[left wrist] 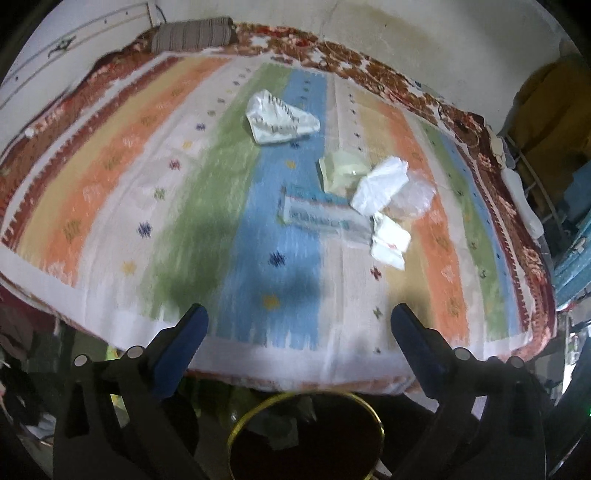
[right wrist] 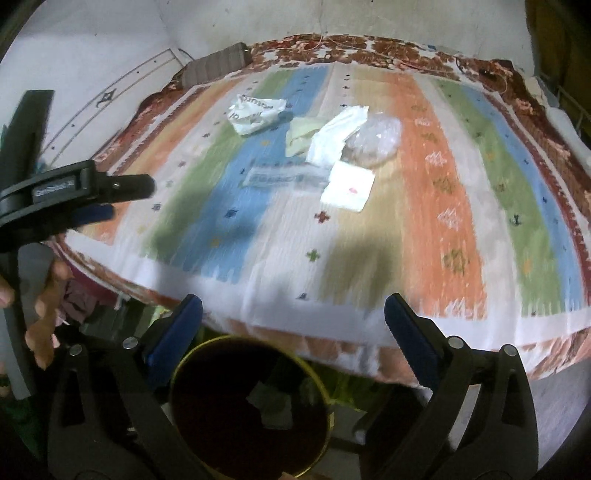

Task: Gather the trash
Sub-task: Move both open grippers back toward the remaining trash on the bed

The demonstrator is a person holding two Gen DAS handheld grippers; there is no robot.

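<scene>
Several pieces of trash lie on a striped bed cover (left wrist: 110,206): a crumpled printed bag (left wrist: 280,118), a pale green wrapper (left wrist: 343,173), a white crumpled paper (left wrist: 380,188), clear plastic (left wrist: 413,199), a flat long packet (left wrist: 325,219) and a small white sachet (left wrist: 389,242). They also show in the right wrist view, with the bag (right wrist: 255,114) and the sachet (right wrist: 349,186). A dark bin with a yellow rim (left wrist: 306,435) stands below the bed edge, holding a few scraps (right wrist: 269,400). My left gripper (left wrist: 299,325) is open and empty above the bin. My right gripper (right wrist: 293,314) is open and empty.
The left gripper (right wrist: 110,192) and the hand holding it show at the left of the right wrist view. A striped bolster (left wrist: 192,35) lies at the bed's far edge by the wall. Furniture and clutter (left wrist: 554,147) stand to the right of the bed.
</scene>
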